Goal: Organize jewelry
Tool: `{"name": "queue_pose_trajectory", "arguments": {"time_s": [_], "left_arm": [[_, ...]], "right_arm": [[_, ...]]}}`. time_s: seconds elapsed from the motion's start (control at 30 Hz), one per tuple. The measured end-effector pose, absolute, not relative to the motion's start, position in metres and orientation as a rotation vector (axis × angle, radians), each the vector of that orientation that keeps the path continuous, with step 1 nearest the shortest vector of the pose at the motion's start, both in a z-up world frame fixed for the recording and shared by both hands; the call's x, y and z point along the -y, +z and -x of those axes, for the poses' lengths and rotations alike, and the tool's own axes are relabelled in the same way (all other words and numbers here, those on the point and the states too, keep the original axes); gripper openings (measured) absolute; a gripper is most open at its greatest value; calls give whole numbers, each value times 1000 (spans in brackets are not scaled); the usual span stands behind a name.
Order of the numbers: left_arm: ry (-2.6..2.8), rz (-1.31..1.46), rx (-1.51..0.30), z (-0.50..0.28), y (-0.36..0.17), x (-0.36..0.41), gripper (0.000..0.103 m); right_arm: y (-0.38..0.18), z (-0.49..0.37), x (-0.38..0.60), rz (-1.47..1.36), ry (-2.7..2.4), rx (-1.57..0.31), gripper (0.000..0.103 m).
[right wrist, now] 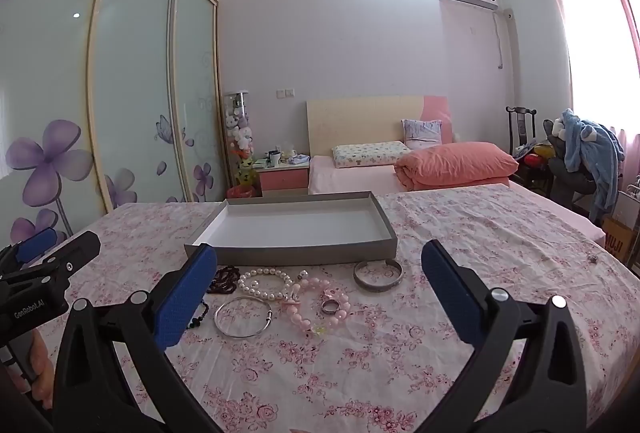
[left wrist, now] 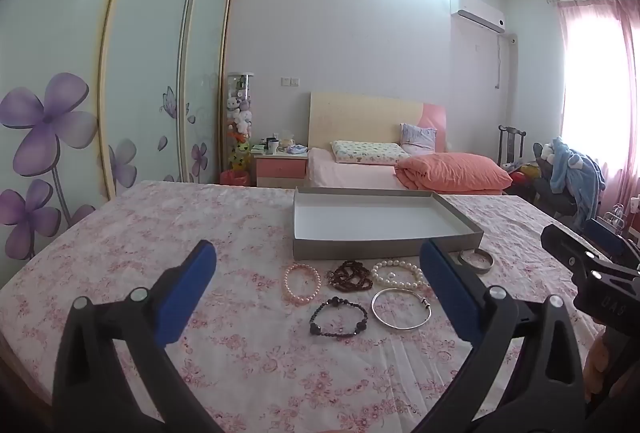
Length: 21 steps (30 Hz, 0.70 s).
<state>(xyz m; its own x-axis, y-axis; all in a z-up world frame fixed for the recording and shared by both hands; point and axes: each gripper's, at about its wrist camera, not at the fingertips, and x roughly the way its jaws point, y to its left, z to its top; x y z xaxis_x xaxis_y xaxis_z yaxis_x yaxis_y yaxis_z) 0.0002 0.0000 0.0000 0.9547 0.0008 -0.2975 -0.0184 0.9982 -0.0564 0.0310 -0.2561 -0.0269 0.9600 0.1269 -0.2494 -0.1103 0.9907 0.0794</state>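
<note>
Bracelets [left wrist: 394,275] beside grey tray [left wrist: 384,251], perhaps one ring [right wrist: 330,306]; both tongs [left wrist: 318,287] [right wrist: 320,291] wide open, empty.

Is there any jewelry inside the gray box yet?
No, the gray box shows only its bare white bottom, and the bracelets, like the white pearl bracelet, lie on the flowery cloth in front of it.

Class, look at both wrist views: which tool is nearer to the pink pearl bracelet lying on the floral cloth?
Left. The left tool hangs open with the pink pearl bracelet just ahead between its fingers. The right tool is open farther right; there its left finger hides the bracelet.
</note>
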Motion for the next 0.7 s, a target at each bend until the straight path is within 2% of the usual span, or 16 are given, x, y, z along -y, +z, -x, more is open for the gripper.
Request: {"name": "queue_pose_trajectory", "arguments": {"time_s": [0.7], "left_arm": [[9,62,-306,0,0,0,99]], "right_arm": [[-27,-31,256,-66,122,-264,101]]}}
